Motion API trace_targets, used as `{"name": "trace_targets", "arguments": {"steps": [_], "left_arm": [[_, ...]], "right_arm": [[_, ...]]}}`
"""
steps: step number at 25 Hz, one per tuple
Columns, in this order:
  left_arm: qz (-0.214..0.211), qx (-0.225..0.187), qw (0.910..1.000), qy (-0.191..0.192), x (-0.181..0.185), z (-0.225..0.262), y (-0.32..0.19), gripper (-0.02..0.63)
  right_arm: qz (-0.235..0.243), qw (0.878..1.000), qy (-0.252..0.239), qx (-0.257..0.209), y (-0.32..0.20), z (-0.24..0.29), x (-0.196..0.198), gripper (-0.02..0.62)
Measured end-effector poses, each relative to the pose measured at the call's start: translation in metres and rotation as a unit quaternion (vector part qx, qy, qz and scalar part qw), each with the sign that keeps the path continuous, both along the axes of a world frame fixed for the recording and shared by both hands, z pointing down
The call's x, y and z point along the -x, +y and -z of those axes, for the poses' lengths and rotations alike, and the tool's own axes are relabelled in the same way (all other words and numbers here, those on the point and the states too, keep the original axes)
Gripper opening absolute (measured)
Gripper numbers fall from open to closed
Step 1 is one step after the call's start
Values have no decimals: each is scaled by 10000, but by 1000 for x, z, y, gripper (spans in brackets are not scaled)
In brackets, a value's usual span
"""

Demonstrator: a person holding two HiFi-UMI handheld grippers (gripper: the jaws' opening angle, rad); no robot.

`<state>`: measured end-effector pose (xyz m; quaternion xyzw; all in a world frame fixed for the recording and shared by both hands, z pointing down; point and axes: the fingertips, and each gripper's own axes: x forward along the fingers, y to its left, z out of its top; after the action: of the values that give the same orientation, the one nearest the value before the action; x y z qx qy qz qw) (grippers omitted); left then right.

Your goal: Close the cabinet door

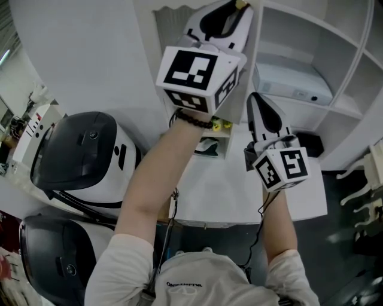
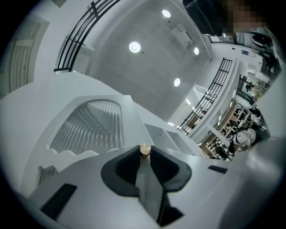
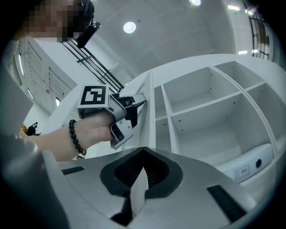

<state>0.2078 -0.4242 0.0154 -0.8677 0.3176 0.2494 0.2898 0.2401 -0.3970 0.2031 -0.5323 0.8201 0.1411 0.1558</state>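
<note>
Your left gripper (image 1: 237, 7) is raised to the free edge of the white louvred cabinet door (image 2: 89, 127). Its fingers are closed on the small tan door knob (image 2: 145, 149), which sits right at their tips. The door stands swung out from the white cabinet (image 3: 210, 105), at the left of its open shelves. The right gripper view shows it almost edge-on, so you cannot tell how far it is open, and the head view cuts off its top.

Your right gripper (image 3: 143, 152) is held lower and to the right, apart from the door. Its fingers are shut together with nothing between them, and they point toward the shelves.

A white box-like device (image 1: 293, 83) rests on one shelf, partly hidden by a divider. The cabinet stands at the far edge of the white table (image 1: 239, 194); the small objects on the table near its foot are too blurred to name. A dark beaded bracelet (image 1: 191, 119) circles your left wrist. Beyond the table's left edge sit two rounded white machines with dark domed tops (image 1: 78, 155), the nearer one cut off.
</note>
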Motion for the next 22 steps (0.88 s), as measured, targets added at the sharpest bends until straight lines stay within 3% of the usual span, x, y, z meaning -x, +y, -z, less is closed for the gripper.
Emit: {"name": "trace_targets", "arguments": {"steps": [22], "left_arm": [[403, -107, 9989, -227, -24, -1, -36, 75]], "right_arm": [[-116, 9997, -44, 201, -40, -9, -20, 11]]}}
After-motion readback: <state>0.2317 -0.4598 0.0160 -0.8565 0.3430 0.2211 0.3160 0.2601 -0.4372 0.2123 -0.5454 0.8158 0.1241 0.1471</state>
